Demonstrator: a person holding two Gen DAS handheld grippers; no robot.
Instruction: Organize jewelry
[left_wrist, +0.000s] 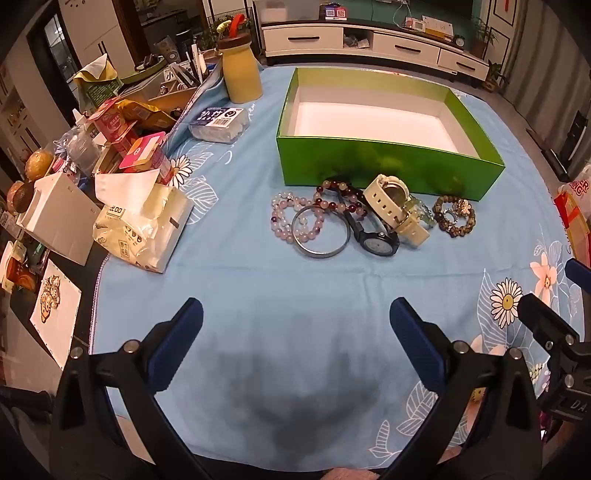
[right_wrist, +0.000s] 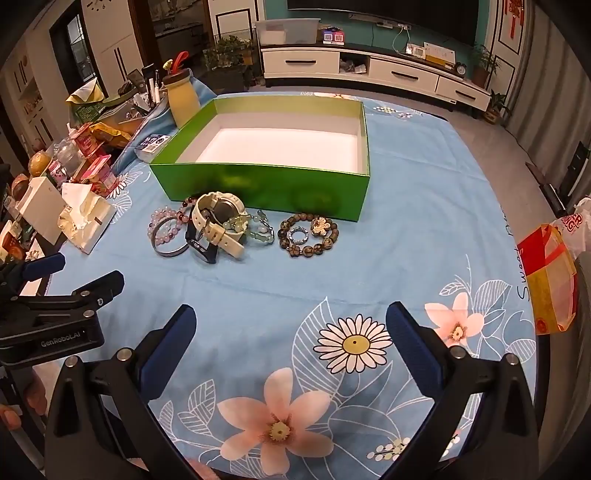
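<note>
Left gripper (left_wrist: 295, 314): my jaws stand wide apart and hold nothing; it hangs over the bare blue tablecloth (left_wrist: 240, 280), well short of the jewelry.
Right gripper (right_wrist: 290, 321): also wide apart and empty, over the flower print, pointing down toward the pile.
Green box (left_wrist: 388, 162): open, nothing inside that I can see, white bottom; it stands just behind the jewelry, so I judge it is the place where the pieces should go.
Jewelry place: all pieces lie in a row on the cloth, just in front of the near wall of the box, several overlapping.
White watch (left_wrist: 391, 199): probably the heaviest piece, with a stiff case and a bendable strap; I would take it across the strap, near the case (the round case may slip from flat pads).
Black watch (left_wrist: 376, 242): small and light; its strap lies under the beads, so it can drag them along.
Metal bangle (left_wrist: 320, 232): rigid, thin and smooth, it lies flat over the pink bead bracelet (left_wrist: 291, 218); I would pinch the rim at one side.
Brown bead bracelet (right_wrist: 306, 236): limp and loose, it will sag when lifted; a small ring and a flower charm lie inside the loop.
Risk: the tangled strings may come up together.
</note>
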